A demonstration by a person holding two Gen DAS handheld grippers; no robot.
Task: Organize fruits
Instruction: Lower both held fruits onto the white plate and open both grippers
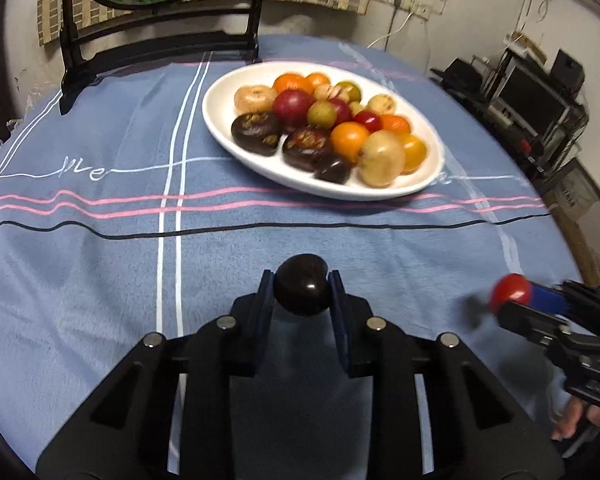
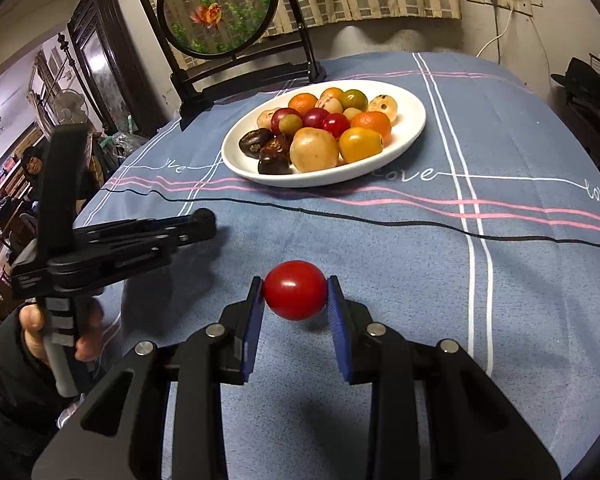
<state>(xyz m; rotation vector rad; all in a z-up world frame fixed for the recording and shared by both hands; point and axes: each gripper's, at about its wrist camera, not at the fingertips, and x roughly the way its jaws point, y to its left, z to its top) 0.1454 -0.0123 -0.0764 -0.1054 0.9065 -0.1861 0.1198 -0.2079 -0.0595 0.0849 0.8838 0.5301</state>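
Observation:
My left gripper (image 1: 301, 286) is shut on a dark, almost black round fruit (image 1: 301, 290), held over the blue cloth well in front of the plate. My right gripper (image 2: 295, 295) is shut on a small red fruit (image 2: 295, 295), also short of the plate. In the left wrist view that red fruit (image 1: 509, 291) and the right gripper show at the far right edge. A white oval plate (image 1: 224, 130) holds several orange, yellow, red and dark fruits. The plate (image 2: 412, 124) sits mid-table in the right wrist view, where the left gripper (image 2: 204, 218) reaches in from the left.
A blue tablecloth with white, pink and black stripes (image 2: 472, 240) covers the round table. A black stand with a round goldfish panel (image 2: 218, 12) rises behind the plate. A hand (image 2: 32, 332) grips the left tool's handle. Shelving with equipment (image 1: 540, 96) stands beyond the table's right edge.

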